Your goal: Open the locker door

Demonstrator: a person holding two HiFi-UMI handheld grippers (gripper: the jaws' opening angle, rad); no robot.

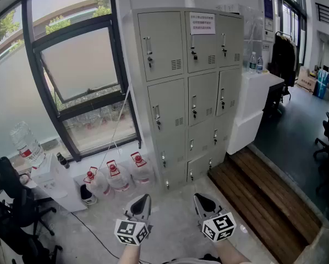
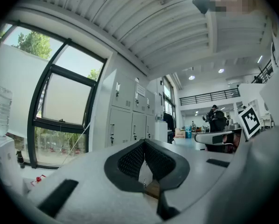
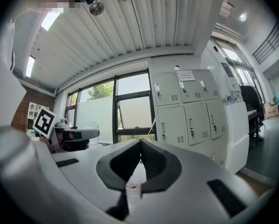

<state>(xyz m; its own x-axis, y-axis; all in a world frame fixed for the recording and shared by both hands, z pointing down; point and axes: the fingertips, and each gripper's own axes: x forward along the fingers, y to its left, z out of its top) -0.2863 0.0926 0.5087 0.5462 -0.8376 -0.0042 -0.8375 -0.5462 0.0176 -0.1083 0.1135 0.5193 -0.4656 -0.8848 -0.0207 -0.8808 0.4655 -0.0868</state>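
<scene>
1. A tall window (image 1: 82,65) fills the far left wall. Nothing there matters to the job.
2. The locker bank (image 1: 175,37), grey and three columns wide, stands far and centre against the wall. Every locker door (image 1: 167,111) is closed, and I cannot tell which one is meant.
3. Water jugs (image 1: 118,175) sit on the floor just left of the bank's foot. When stepping in, it is best to keep to their right.
4. The left gripper (image 1: 142,198) and right gripper (image 1: 202,198) hover near and low, well apart from the lockers. Each is clenched on nothing and pointing level. Both are empty, so the reaching gripper should probably spread its jaws before arriving.
5. Each handle (image 1: 157,116) runs upright along its door's left edge, so the hinges are likely on the right. A good approach is to come in level, close squarely around the handle, then pull along the door's arc rather than straight back.
</scene>
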